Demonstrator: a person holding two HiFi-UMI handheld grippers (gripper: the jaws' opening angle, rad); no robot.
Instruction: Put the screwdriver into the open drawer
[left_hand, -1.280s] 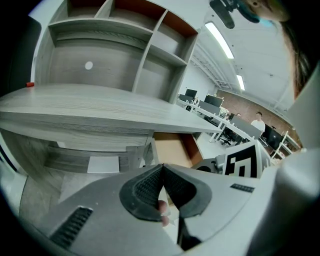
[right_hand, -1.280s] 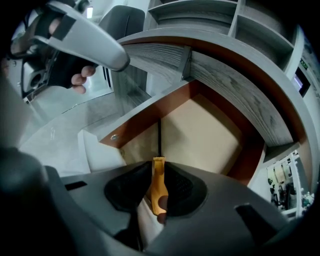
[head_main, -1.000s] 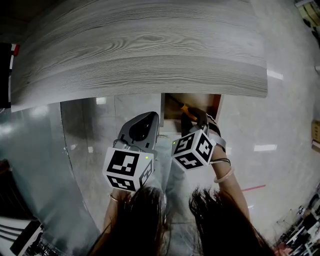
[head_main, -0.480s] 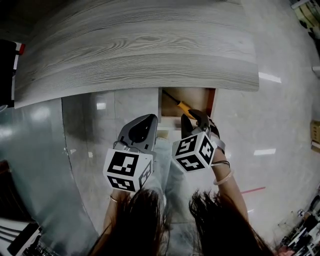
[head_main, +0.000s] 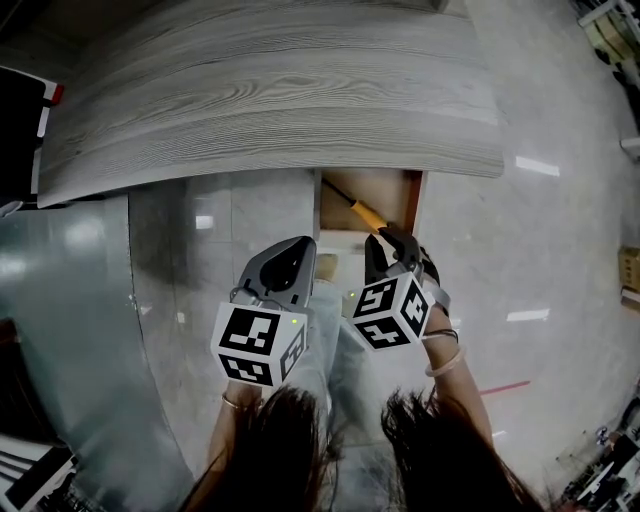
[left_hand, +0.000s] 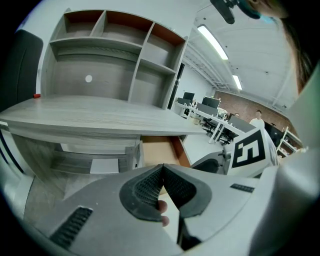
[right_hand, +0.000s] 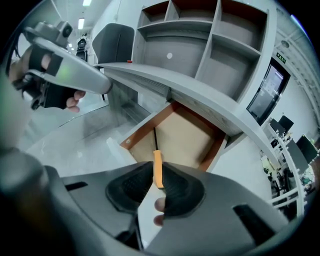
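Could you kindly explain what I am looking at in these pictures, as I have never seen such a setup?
No robot here: a person holds a two-fingered gripper in each hand. The head view comes from a camera on the person's head, looking down at a grey desk and its open drawer. The other two views come from cameras riding on the grippers. The left gripper is shut on nothing. The right gripper has its fingers closed on the orange handle of a screwdriver, whose shaft points into the drawer. The marked cubes belong to the grippers.
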